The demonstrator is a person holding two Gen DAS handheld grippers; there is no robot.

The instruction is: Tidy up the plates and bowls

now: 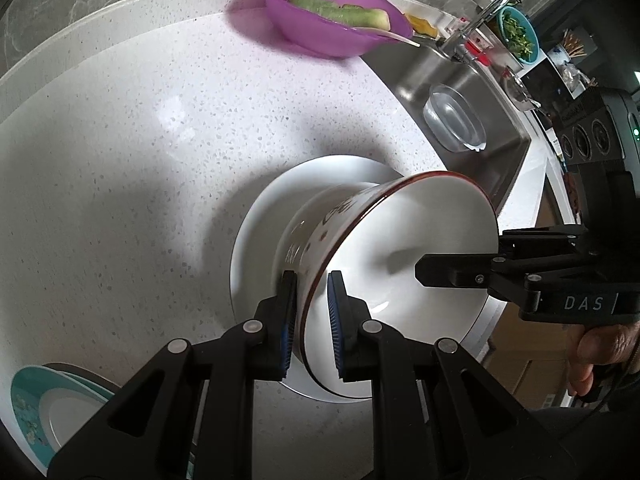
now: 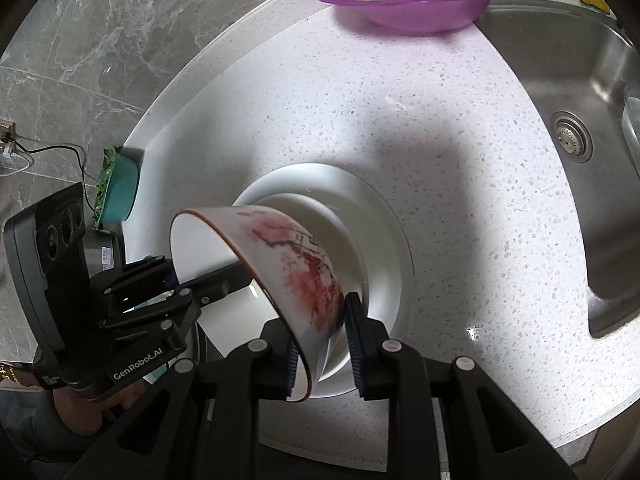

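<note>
A white bowl [image 1: 400,248] with a red rim and a red painted pattern [image 2: 312,280] hangs tilted between my two grippers, just above a white plate [image 1: 256,232]. My left gripper [image 1: 311,286] is shut on its near rim, one blue pad inside and one outside. The right gripper [image 2: 323,340] is shut on the opposite rim and wall. Each gripper shows in the other's view: the right gripper [image 1: 456,272] reaches in from the right, the left gripper [image 2: 180,280] from the left. A smaller white dish [image 2: 352,248] lies in the plate [image 2: 396,248], under the bowl.
A purple bowl [image 1: 320,20] of green vegetable pieces stands at the back of the speckled counter [image 1: 160,140]. The steel sink [image 2: 560,100] with a clear container [image 1: 454,122] lies to the right. Teal plates [image 1: 36,404] sit at the near left. A teal bowl [image 2: 120,184] of greens stands left.
</note>
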